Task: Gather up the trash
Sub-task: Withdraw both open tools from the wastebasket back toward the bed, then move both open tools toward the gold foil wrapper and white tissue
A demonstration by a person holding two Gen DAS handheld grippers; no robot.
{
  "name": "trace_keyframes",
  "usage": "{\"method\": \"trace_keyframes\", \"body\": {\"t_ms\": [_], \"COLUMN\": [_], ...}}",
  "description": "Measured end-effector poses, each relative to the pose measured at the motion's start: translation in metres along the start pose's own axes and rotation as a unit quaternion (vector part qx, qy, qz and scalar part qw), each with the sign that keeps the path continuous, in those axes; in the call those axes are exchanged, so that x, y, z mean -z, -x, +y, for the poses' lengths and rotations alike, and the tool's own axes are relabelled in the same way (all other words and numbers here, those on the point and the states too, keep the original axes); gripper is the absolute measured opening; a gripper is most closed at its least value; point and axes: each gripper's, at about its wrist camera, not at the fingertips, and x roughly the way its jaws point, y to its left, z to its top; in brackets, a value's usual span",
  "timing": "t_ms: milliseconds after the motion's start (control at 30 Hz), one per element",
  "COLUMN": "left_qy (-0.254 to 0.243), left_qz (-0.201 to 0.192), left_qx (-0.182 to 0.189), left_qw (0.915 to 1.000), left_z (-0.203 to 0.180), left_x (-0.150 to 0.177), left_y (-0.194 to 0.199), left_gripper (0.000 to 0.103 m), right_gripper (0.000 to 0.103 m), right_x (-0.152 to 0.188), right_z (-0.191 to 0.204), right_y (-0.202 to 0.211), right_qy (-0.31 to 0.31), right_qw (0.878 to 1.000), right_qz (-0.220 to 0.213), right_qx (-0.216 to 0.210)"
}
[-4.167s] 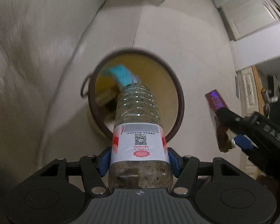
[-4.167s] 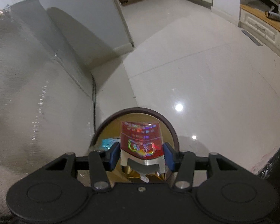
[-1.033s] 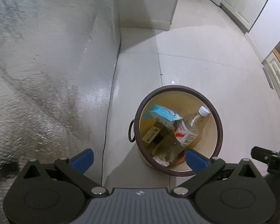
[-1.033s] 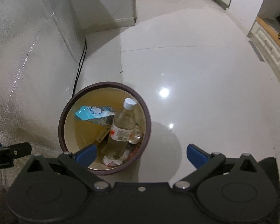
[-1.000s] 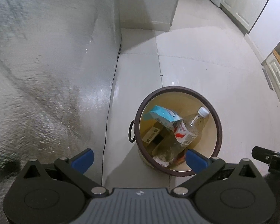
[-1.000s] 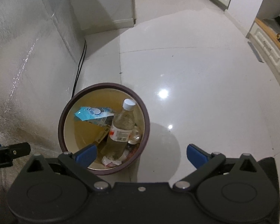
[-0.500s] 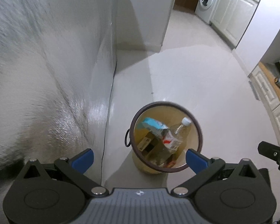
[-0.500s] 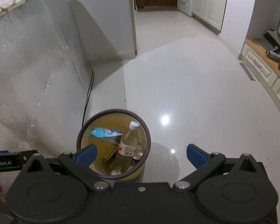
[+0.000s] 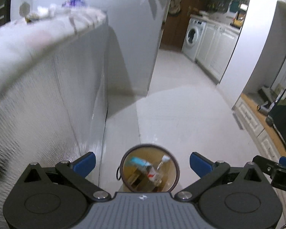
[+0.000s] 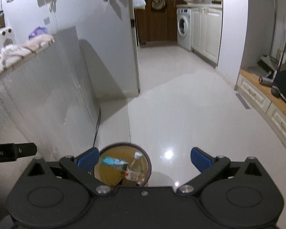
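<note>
Both grippers have lifted well up from the bin [image 9: 149, 167] and it now looks far smaller below them. The left gripper [image 9: 142, 161] and right gripper [image 10: 145, 159] both hang spread wide and empty. The bottle [image 10: 133, 168] and blue carton [image 10: 113, 161] lie inside, silver appliance [image 10: 47, 95] just left.

brown-rimmed tan bin [image 9: 176, 168], teal carton [image 9: 138, 160], white washer [image 10: 183, 31]
</note>
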Motion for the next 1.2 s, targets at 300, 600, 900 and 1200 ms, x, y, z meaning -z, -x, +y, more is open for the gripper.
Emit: {"method": "trace_keyframes", "body": {"t_ms": [300, 600, 900, 1200], "left_qy": [-0.014, -0.044, -0.029, -0.066], "left_qz": [-0.088, -0.167, -0.177, -0.192], "left_qx": [0.025, 0.008, -0.004, -0.093], "left_qw": [0.9957, 0.985, 0.9839, 0.9747], "left_z": [-0.017, -0.011, 0.048, 0.113], "left_x": [-0.026, -0.056, -0.099, -0.16], "left_y": [0.088, 0.182, 0.226, 0.241], "left_gripper": [0.103, 0.103, 0.103, 0.103], "right_gripper": [0.103, 0.103, 0.103, 0.103], "right_x": [-0.035, -0.068, -0.1, -0.13], "right_z": [0.011, 0.037, 0.082, 0.136], "right_y": [0.077, 0.138, 0.153, 0.137], "right_qy": [0.013, 0.031, 0.043, 0.044], "right_qw": [0.996, 0.985, 0.976, 0.972], "right_qz": [-0.089, -0.164, -0.195, -0.198], "right_qx": [-0.013, -0.042, -0.083, -0.117]}}
